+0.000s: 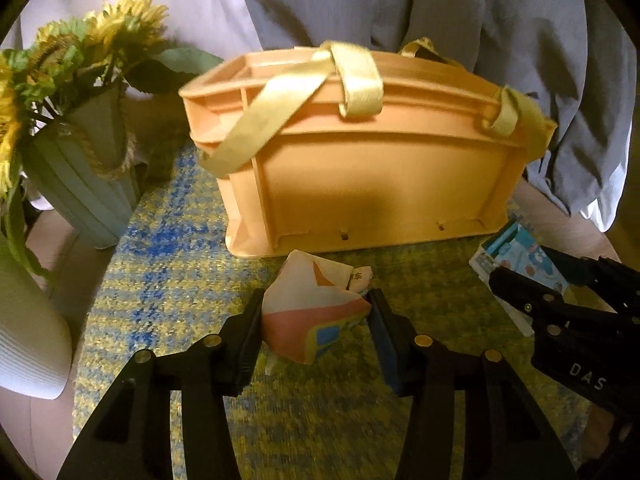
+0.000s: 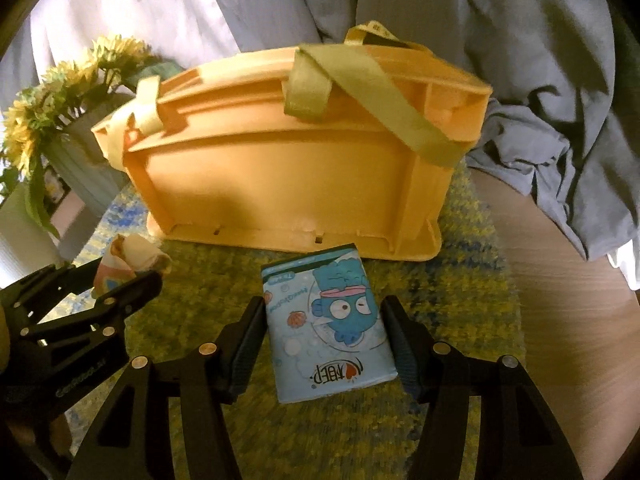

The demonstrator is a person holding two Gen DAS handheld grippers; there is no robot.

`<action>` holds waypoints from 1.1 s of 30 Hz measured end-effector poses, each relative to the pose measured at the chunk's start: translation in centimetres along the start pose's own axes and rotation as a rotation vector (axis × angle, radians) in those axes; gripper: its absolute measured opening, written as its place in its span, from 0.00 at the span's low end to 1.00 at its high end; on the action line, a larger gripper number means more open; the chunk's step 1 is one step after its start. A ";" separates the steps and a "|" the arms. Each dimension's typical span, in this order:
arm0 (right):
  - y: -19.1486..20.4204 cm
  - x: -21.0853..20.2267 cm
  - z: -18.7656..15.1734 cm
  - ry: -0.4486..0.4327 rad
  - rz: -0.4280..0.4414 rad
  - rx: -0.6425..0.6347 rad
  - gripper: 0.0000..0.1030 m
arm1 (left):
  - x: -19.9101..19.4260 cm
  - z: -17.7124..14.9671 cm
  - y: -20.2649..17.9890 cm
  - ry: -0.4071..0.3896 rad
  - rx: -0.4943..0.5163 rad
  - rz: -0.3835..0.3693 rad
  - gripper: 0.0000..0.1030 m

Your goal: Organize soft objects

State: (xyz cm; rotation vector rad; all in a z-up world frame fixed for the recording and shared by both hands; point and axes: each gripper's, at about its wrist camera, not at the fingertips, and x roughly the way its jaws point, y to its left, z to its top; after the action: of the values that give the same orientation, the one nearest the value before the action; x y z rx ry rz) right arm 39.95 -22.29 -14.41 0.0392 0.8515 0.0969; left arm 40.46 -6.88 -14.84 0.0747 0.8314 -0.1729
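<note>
A soft pink-and-white fabric pouch (image 1: pixel 308 320) sits between the fingers of my left gripper (image 1: pixel 316 300), which is shut on it just above the mat. My right gripper (image 2: pixel 324 304) is shut on a light-blue tissue pack (image 2: pixel 332 328) printed with a blue cartoon fish, its pads pressing both long sides. Each view catches the other hand: the right gripper (image 1: pixel 540 276) with the tissue pack (image 1: pixel 516 252) at the right, and the left gripper (image 2: pixel 108 276) with the pouch (image 2: pixel 136 254) at the left. An orange plastic crate (image 1: pixel 360 168) with yellow straps (image 1: pixel 360 80) stands right behind both.
A yellow-and-blue woven mat (image 1: pixel 160 280) covers the wooden table (image 2: pixel 560 280). A ribbed grey-green vase (image 1: pixel 80 184) of sunflowers stands at the left, with a white ribbed object (image 1: pixel 24 340) nearer. Grey cloth (image 1: pixel 520 40) hangs behind the crate.
</note>
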 end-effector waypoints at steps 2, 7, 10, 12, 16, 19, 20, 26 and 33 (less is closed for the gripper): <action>0.0 -0.6 0.1 -0.011 0.001 0.002 0.58 | -0.6 0.1 0.1 -0.005 -0.004 0.005 0.48; 0.2 -2.5 0.4 -0.053 0.000 0.019 0.58 | -2.4 0.3 0.1 -0.039 -0.010 -0.001 0.48; 0.2 -3.9 0.8 -0.086 0.004 0.021 0.58 | -3.9 0.8 0.0 -0.074 -0.002 0.005 0.48; 0.4 -4.8 0.9 -0.108 0.002 0.019 0.58 | -4.6 1.0 0.0 -0.094 0.001 0.005 0.48; 0.4 -6.4 1.3 -0.148 0.002 0.022 0.58 | -6.2 1.6 -0.2 -0.137 0.010 0.005 0.48; 0.6 -7.7 1.5 -0.180 -0.002 0.021 0.58 | -7.3 1.9 -0.3 -0.162 0.013 0.001 0.48; 0.7 -8.1 1.5 -0.188 -0.002 0.022 0.58 | -7.7 2.1 -0.3 -0.174 0.016 0.001 0.48; 1.0 -10.3 1.9 -0.242 0.004 0.024 0.58 | -9.7 2.6 -0.6 -0.226 0.025 -0.001 0.48; 0.9 -12.2 2.5 -0.299 0.009 0.019 0.58 | -11.7 3.2 -0.9 -0.289 0.031 0.000 0.48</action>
State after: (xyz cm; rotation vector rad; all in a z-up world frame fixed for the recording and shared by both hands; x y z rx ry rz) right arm 33.81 -22.58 -3.58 0.0734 0.5540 0.0889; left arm 34.90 -6.73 -4.02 0.0762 0.5410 -0.1916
